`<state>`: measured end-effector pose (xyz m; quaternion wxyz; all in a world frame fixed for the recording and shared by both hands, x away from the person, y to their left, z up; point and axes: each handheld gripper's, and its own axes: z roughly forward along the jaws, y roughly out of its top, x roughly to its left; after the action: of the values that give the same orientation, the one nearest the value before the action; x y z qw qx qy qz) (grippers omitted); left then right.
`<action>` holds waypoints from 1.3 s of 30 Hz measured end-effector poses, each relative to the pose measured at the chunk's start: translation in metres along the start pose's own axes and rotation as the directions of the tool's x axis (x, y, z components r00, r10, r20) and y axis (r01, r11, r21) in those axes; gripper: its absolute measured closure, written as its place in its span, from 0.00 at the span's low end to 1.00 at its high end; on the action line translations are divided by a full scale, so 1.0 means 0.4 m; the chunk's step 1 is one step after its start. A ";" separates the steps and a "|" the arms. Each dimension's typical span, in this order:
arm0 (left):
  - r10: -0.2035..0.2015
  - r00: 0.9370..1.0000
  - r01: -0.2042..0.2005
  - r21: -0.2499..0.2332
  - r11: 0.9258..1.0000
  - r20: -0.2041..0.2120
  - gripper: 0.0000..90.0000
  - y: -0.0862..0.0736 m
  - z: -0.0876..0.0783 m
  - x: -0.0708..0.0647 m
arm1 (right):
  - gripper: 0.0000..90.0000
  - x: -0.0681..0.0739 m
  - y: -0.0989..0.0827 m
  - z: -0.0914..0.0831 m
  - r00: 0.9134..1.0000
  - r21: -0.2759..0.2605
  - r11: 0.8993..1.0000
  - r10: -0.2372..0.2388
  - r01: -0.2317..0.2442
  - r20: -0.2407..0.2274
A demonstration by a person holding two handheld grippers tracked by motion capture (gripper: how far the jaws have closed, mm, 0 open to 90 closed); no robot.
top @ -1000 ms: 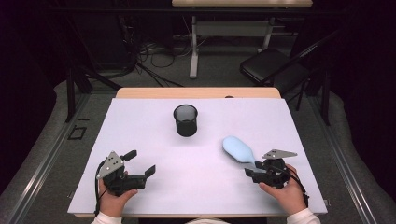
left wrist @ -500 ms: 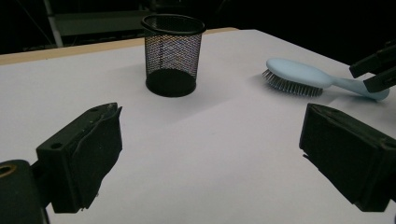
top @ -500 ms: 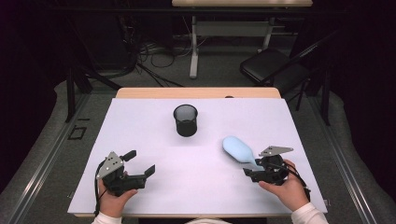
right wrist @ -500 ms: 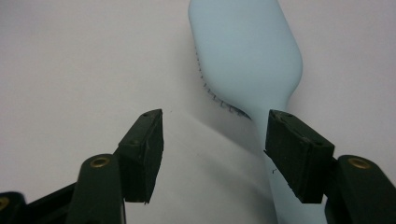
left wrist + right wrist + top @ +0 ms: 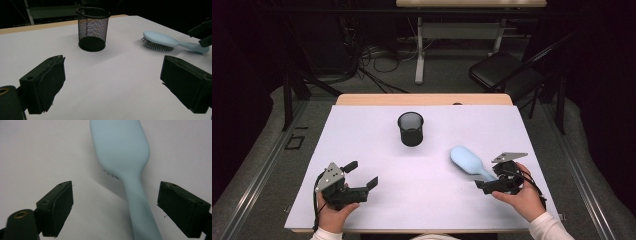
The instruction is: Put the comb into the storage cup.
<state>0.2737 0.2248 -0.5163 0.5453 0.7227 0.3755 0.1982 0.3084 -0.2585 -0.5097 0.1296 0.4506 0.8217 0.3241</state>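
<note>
1. Brush [image 5: 469, 161]: pale blue, lying on the white table [image 5: 377, 200] at the person's right, bristles down, its head pointing toward the middle of the table and its handle toward the right hand [image 5: 522, 197].
2. The right hand-held gripper [image 5: 492, 181] sits over the handle end. In the right gripper view its jaws stand wide on either side of the brush [image 5: 130, 170] handle, neither pad touching it; they have just been opening, and the brush rests free on the table between them.
3. In the left gripper view the brush [image 5: 162, 41] shows its bristles against the table, with the right hand-held gripper's jaws [image 5: 203, 35] at its handle tip.
4. Cup [image 5: 410, 128]: a black mesh cup, upright, near the middle of the table, well apart from the brush and farther from the person.
5. The left hand-held gripper [image 5: 362, 175] is at the near left of the table, held in the left hand [image 5: 334, 217]; its jaws are spread wide with nothing between them, pointed toward the cup [image 5: 93, 28].
</note>
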 end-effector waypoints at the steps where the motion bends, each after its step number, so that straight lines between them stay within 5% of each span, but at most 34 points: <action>1: -0.001 1.000 0.001 0.000 1.000 0.000 0.07 0.000 0.000 0.000 | 0.11 -0.003 0.002 -0.002 1.000 0.000 1.000 -0.001 0.001 -0.002; 10: -0.013 1.000 0.013 0.000 1.000 0.001 0.07 0.000 -0.001 0.003 | 0.00 -0.024 0.015 -0.018 1.000 0.021 1.000 0.001 -0.001 0.013; 30: -0.013 1.000 0.013 0.000 1.000 0.005 0.06 -0.001 0.000 0.002 | 0.00 -0.040 0.053 -0.022 0.993 0.103 0.990 -0.102 0.096 0.052; 39: -0.011 1.000 0.011 0.003 1.000 0.007 0.06 -0.001 0.001 0.002 | 0.02 -0.046 0.067 -0.011 0.993 0.134 0.986 -0.108 0.100 0.056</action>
<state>0.2743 0.2252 -0.5169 0.5465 0.7222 0.3781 0.1921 0.3340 -0.2651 -0.4907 0.1422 0.4248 0.8590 0.2478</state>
